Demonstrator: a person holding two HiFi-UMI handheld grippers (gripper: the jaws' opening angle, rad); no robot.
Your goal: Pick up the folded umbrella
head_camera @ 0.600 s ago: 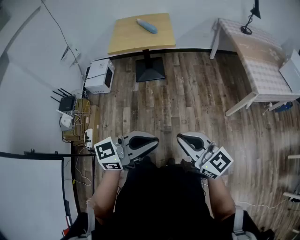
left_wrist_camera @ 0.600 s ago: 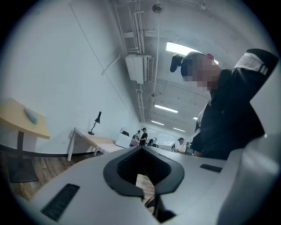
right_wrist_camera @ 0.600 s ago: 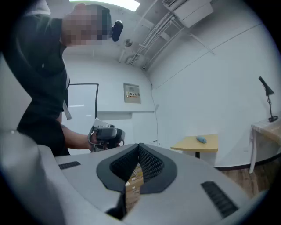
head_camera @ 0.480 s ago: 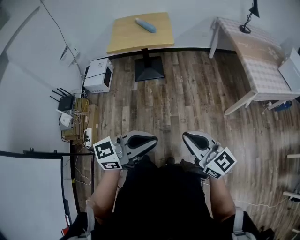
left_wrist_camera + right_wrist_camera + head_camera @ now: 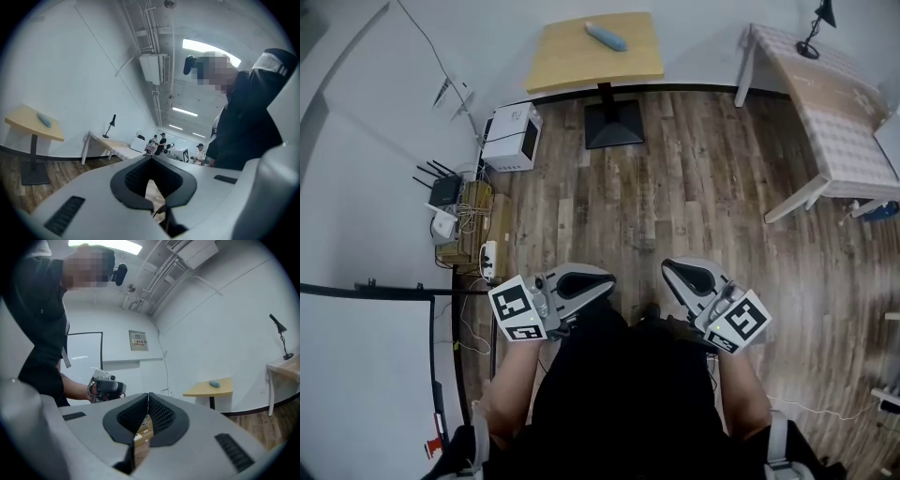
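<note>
Both pairs of jaws are pressing fully together, gripping nothing. In the head view, the left gripper (image 5: 602, 283) and the right gripper (image 5: 671, 270) are hovering close to the person's body, their tips angling toward each other. The folded umbrella (image 5: 606, 37) is lying on the small yellow table (image 5: 572, 66), straight ahead across the wooden floor (image 5: 675, 187) and well apart from both. Its long axis is running diagonally across the tabletop. It is sitting more nearly in line with the left gripper, so that hand looks marginally nearer.

In the left gripper view, the closed left gripper (image 5: 151, 158) is pointing past the umbrella (image 5: 44, 120), which is showing far off to the left. In the right gripper view, the umbrella (image 5: 214, 384) is lying far off to the right of the shut right gripper (image 5: 148, 395).
</note>
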